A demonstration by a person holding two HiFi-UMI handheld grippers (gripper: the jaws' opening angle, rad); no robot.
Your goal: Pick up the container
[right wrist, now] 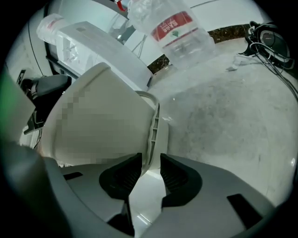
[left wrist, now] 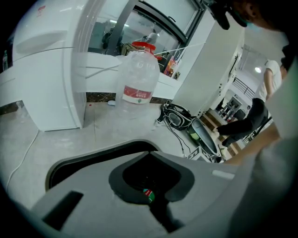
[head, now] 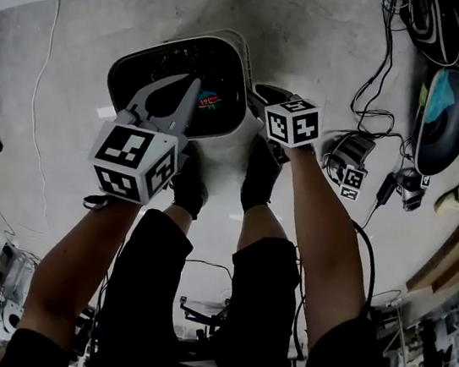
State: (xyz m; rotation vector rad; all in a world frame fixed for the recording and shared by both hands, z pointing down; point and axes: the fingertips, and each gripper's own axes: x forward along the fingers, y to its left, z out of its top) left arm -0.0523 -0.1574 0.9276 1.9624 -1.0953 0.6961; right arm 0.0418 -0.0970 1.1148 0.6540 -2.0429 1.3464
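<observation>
The container is a white bin lined with a black bag, standing on the grey floor just ahead of the person's feet. A red and green scrap lies inside it. My left gripper hovers over the bin's opening, shut with nothing held; in the left gripper view the left gripper looks down past the bin's dark rim. My right gripper is shut on the container's white rim at its right side. Only the right gripper's marker cube shows in the head view.
A large clear water bottle with a red cap stands on the floor beyond the bin, next to a white cabinet. Cables and another marker-cube device lie to the right. The person's black shoes stand close behind the bin.
</observation>
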